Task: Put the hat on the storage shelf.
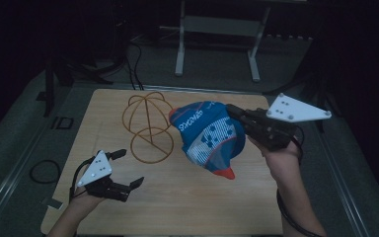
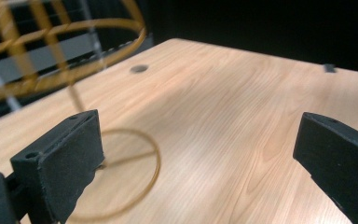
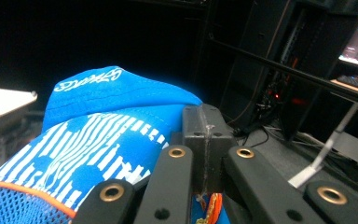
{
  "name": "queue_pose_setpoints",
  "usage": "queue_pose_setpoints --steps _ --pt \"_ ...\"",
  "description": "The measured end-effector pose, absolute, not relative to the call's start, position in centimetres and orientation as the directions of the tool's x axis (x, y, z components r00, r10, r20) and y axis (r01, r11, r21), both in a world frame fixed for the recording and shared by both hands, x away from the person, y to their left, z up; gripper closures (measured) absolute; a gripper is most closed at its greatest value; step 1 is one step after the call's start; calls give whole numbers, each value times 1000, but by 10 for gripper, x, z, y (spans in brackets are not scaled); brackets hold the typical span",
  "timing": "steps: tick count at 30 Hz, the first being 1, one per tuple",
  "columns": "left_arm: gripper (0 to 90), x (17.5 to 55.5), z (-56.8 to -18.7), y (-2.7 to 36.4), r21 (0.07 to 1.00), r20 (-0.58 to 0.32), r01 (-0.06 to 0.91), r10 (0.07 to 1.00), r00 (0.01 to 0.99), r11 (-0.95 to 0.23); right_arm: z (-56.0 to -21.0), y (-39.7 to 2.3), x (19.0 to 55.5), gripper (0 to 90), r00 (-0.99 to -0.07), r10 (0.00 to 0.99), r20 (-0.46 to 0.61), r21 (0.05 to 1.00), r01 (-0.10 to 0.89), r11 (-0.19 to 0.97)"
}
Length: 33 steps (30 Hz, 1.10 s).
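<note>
A blue cap (image 1: 207, 136) with white print, orange trim and a red brim tip hangs above the wooden table (image 1: 177, 202), just right of a gold wire hat stand (image 1: 148, 126). My right gripper (image 1: 230, 110) is shut on the cap's upper right edge. In the right gripper view the cap (image 3: 98, 126) spreads left of the closed jaws of that gripper (image 3: 207, 135). My left gripper (image 1: 130, 168) stands open low over the table's front left, nothing between its jaws. The left gripper view has this gripper (image 2: 200, 149) facing the stand's base ring (image 2: 135, 182) and wire dome (image 2: 60, 51).
A white metal frame (image 1: 217, 29) stands on the floor behind the table. A cable loop (image 1: 44, 172) lies on the floor to the left. Dark equipment racks (image 3: 284, 70) rise beyond the cap in the right gripper view. Bare wood (image 2: 223, 93) stretches ahead of the left gripper.
</note>
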<state>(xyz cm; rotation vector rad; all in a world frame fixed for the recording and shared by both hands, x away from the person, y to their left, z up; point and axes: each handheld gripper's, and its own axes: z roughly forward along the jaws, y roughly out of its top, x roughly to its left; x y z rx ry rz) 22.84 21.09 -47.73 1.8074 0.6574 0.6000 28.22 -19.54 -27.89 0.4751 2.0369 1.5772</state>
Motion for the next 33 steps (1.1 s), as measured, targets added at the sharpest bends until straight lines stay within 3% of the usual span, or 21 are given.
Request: queue_pose_setpoints --steps 17,27,33 --pt "19 205 -533 251 963 3 219 824 567 -154 -261 -96 335 900 -833 521 -184 952 -19 306" --pt "19 204 -540 254 962 24 211 825 565 -173 -270 -21 373 900 -853 496 -160 931 36 362" --pt "20 204 -542 261 967 -15 219 830 557 -129 -280 14 390 900 -872 473 -126 918 79 390"
